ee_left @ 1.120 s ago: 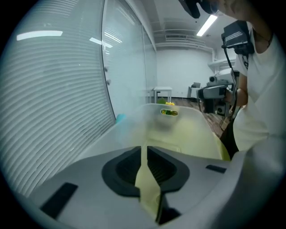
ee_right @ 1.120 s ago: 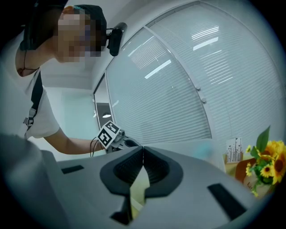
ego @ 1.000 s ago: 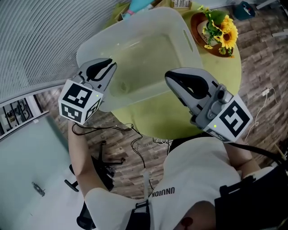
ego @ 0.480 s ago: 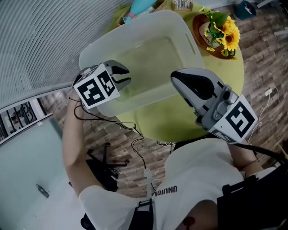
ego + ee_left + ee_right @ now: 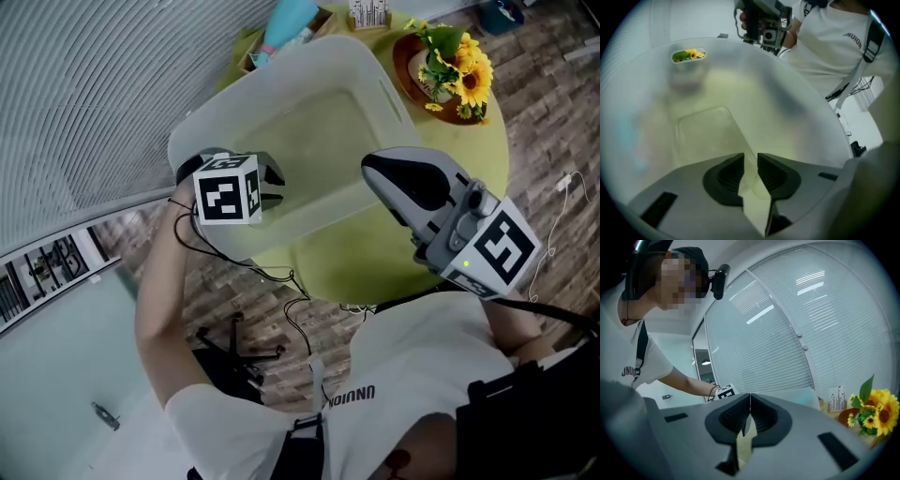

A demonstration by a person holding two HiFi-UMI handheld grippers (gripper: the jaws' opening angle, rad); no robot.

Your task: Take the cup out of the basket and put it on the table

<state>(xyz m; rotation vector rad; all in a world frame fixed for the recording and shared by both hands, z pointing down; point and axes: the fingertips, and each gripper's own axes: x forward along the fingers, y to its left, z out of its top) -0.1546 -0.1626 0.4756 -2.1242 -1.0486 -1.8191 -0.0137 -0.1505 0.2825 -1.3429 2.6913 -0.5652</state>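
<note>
basket [image 5: 386, 82]: pale, see-through tub on the far-left part of the round table [image 5: 361, 258]; its inside looks bare.
cup: not visible in any view, neither in the basket nor on the table, so its place cannot be told.
left gripper [image 5: 751, 165]: at the basket's near-left rim, jaws drawn in to a narrow slit, with what seems to be the basket's thin wall nipped between them.
right gripper [image 5: 750, 405]: over the table's near right side, apart from the basket, jaws pressed together on nothing.
sunflowers [image 5: 461, 67]: in a brown dish at the table's far right, clear of both grippers.
handling: i judge a cup light, stiff and rather slick; best taken across the rim or side wall with a modest squeeze, kept upright.
step: the left steadies the basket, by my reading; the right must open before any reach.
</note>
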